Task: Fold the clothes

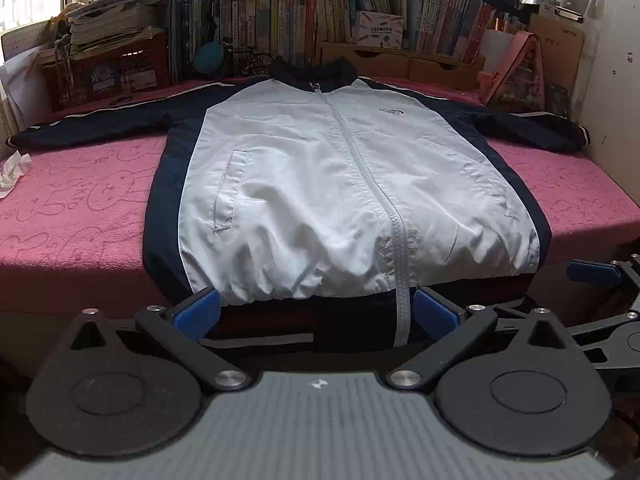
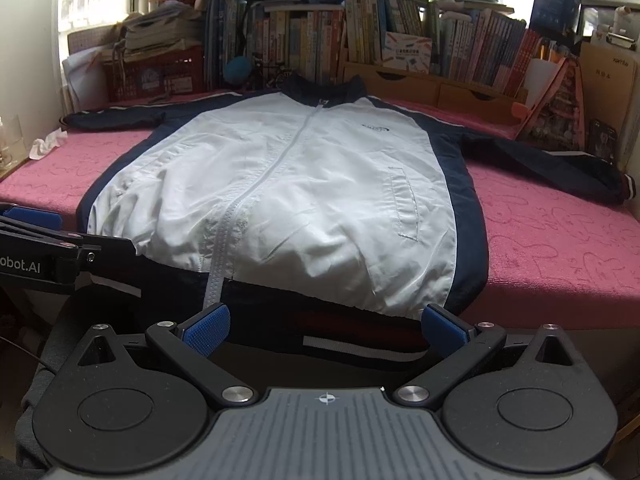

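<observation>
A white and navy jacket [image 1: 320, 184] lay flat and zipped on the pink bedspread [image 1: 80, 200], sleeves spread out to both sides, its dark hem hanging over the near edge. The left gripper [image 1: 316, 314] and the right gripper [image 2: 326, 328] hovered just in front of that hem, jaws wide apart, holding nothing. Books [image 2: 480, 48] lined the back.

Jacket [image 1: 304, 184] chest logo too small; hem hangs off desk edge.
</observation>
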Demonstrator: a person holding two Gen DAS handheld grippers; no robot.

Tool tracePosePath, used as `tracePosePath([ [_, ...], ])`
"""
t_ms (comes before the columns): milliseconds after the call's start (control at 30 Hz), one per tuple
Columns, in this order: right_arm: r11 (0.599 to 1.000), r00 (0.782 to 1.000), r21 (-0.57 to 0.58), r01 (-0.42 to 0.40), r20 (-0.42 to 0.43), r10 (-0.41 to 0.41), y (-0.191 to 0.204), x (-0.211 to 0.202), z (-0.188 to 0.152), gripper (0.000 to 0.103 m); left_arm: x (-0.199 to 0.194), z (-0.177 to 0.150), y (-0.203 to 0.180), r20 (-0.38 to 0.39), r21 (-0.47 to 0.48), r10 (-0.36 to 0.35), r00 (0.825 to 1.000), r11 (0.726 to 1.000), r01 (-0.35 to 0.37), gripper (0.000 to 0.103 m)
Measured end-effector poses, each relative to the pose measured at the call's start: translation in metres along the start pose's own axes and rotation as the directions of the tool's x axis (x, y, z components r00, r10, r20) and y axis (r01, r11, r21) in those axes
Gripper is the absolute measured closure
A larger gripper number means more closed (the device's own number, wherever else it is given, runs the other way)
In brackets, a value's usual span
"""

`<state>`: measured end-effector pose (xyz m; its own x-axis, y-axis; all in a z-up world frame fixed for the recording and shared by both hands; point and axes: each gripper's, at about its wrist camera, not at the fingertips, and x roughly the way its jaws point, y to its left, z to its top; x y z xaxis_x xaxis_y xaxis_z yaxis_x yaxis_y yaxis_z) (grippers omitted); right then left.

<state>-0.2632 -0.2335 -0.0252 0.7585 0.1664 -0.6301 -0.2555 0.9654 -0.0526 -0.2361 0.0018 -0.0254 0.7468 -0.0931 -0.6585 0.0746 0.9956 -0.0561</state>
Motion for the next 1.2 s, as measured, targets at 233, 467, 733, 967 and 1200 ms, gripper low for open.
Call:
tracePosePath([
  [233,1.0,0.999,-0.003,0.016,0.034,-0.016,0.005,-0.023,-0.013,0.0,-0.021,-0.008,-0.005,0.04,-0.011,0.011,0.999,1.0,-0.011,0.0],
  [467,0.999,0.997,-0.024,0.035,0.064,-0.034,0.008,-0.03,-0.014,0.0,-0.022,-0.008,-0.007,0.04,0.0,0.021,0.999,1.0,-0.021,0.0],
  [733,0.999,0.999,-0.017,0.034,0.03,-0.033,0.004,-0.017,-0.013,0.0,-0.006,-0.004,-0.004,-0.003,-0.005,0.039,0.999,0.999,-0.039,0.0],
  [967,0.997,0.998,0.057,0.045,0.035,-0.047,-0.014,0.005,0.002,0.0,0.019,0.018,0.006,-0.015,-0.016,0.05,0.999,0.999,-0.05,0.0],
  [1200,0.895,0.963,0.417,0.158,0.134,-0.233,-0.124,0.058,0.042,0.0,0.065,0.075,0.027,0.033,-0.027,0.093,0.995,0.995,-0.093,0.0],
])
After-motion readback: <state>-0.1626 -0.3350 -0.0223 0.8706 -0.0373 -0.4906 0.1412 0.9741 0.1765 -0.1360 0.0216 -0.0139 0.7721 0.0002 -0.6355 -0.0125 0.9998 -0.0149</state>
